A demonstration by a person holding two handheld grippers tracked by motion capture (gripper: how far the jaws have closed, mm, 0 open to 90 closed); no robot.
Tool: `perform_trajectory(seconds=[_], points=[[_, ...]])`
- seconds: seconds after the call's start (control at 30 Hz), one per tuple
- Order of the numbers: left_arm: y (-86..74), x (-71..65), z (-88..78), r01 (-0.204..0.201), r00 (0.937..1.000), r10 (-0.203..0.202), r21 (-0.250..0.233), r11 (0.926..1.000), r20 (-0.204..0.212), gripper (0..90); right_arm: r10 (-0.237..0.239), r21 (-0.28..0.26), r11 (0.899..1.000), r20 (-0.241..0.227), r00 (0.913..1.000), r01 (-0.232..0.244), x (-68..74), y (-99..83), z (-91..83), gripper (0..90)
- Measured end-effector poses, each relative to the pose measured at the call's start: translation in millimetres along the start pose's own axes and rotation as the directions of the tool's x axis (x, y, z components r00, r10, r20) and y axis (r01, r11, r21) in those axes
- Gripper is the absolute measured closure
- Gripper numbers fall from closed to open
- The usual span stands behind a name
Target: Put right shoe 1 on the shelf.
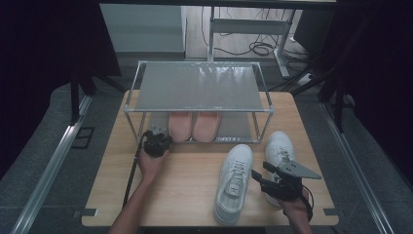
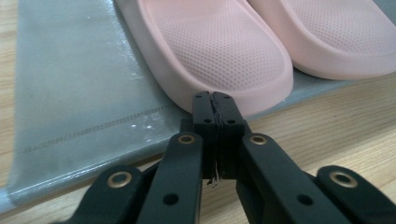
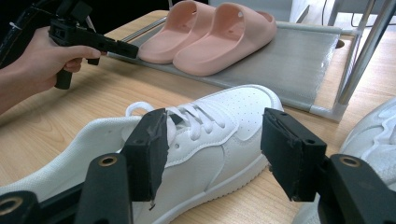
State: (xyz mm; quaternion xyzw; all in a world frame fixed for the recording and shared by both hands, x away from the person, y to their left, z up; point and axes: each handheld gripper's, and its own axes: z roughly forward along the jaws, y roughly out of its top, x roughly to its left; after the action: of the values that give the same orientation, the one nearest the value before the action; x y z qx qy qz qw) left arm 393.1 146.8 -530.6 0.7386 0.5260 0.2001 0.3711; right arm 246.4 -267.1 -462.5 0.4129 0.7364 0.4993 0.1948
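Two pink slippers (image 1: 193, 126) lie side by side on the lower shelf (image 2: 84, 84) of a metal shoe rack (image 1: 199, 87). My left gripper (image 1: 163, 136) is shut with nothing in it. Its tips (image 2: 215, 100) sit at the rim of the nearer slipper (image 2: 210, 51), beside the other slipper (image 2: 336, 37). Two white sneakers rest on the wooden table, one (image 1: 235, 181) in the middle front and one (image 1: 279, 148) to its right. My right gripper (image 1: 259, 169) stands open beside the front sneaker (image 3: 210, 135), its pads (image 3: 147, 154) wide apart and not touching it.
The rack fills the back half of the table (image 1: 195, 195), and its upright posts (image 3: 359, 60) stand near the second sneaker (image 3: 373, 130). A hand holds my left gripper (image 3: 126, 49) at the shelf edge. Cables and desk legs (image 1: 258, 46) lie on the floor behind.
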Motion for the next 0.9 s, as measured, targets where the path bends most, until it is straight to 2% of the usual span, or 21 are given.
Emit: perform_trajectory(seconds=[0.53, 0.8, 0.9], points=[[6.7, -15.4, 8.1, -0.011, 0.9993, 0.011, -0.001, 0.9999, 0.036, 89.5, -0.001, 0.000, 1.000, 0.001, 1.0000, 0.001, -0.4, -0.2, -0.2, 42.0], [7.0, -15.2, 7.7, -0.008, 0.9990, 0.008, 0.003, 1.0000, 0.043, 88.5, -0.001, 0.000, 1.000, 0.003, 1.0000, 0.001, -0.6, -0.2, -0.4, 42.0], [5.9, -13.8, 2.4, -0.010, 0.9992, 0.011, -0.008, 0.9999, 0.038, 88.4, -0.002, -0.002, 1.000, 0.003, 1.0000, 0.002, -0.4, 0.1, -0.8, 42.0]])
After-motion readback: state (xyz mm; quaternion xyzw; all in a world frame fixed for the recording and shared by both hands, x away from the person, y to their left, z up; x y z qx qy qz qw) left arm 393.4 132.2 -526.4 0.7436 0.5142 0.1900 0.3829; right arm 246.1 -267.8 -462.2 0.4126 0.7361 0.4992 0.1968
